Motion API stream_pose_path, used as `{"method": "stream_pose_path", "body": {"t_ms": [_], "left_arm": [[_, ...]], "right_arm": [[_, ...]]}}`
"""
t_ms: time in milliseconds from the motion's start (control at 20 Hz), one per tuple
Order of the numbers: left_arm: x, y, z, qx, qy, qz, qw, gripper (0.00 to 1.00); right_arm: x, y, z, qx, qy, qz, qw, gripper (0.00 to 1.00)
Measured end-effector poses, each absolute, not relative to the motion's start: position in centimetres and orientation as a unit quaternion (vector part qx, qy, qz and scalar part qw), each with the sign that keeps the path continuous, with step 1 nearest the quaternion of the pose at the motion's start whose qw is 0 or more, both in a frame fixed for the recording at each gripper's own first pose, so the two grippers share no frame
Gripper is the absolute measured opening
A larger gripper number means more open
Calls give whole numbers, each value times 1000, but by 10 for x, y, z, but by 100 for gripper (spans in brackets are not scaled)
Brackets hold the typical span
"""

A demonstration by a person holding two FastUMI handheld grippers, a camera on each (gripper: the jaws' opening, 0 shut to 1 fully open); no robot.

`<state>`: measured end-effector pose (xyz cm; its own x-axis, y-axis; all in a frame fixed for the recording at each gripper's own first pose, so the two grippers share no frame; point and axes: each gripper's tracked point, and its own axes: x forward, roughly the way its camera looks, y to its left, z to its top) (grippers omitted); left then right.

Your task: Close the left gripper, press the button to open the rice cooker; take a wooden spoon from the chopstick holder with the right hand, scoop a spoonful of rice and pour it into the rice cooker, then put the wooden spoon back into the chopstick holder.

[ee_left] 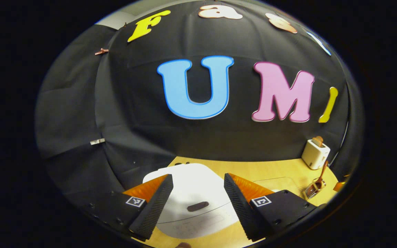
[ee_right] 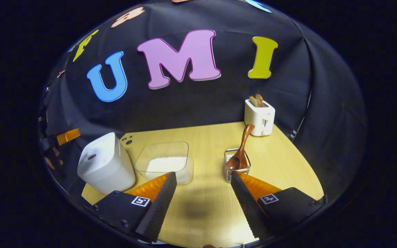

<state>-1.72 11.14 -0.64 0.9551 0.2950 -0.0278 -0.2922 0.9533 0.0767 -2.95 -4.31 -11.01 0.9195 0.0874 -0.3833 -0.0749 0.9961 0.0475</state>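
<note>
Wooden table (ee_right: 202, 203) lies bare between both open tools — rice cooker (ee_right: 105, 165) at its left edge

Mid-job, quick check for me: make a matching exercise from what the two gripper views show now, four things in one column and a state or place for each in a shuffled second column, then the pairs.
Things:
1. rice cooker
2. wooden spoon
3. clear container
4. left gripper

States or places:
A. open, hovering over the cooker's lid
B. holds white rice, between the cooker and the chopstick holder
C. lid shut
D. standing in the chopstick holder, bowl end down, handle leaning toward the toaster

Pairs: 1-C, 2-D, 3-B, 4-A
</note>
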Motion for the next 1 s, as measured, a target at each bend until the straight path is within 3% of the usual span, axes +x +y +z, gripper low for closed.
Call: {"method": "stream_pose_path", "body": {"t_ms": [250, 600, 1000], "left_arm": [[-71, 67, 32, 41, -36, 85, 995, 96], [-140, 47, -2, 3, -28, 44, 999, 96], [-172, 43, -62, 15, 18, 36, 999, 95]], "right_arm": [[-47, -19, -56, 20, 123, 33, 992, 98], [-104, -17, -34, 17, 44, -12, 999, 98], [-165, 4, -103, -9, 126, 3, 992, 98]]}}
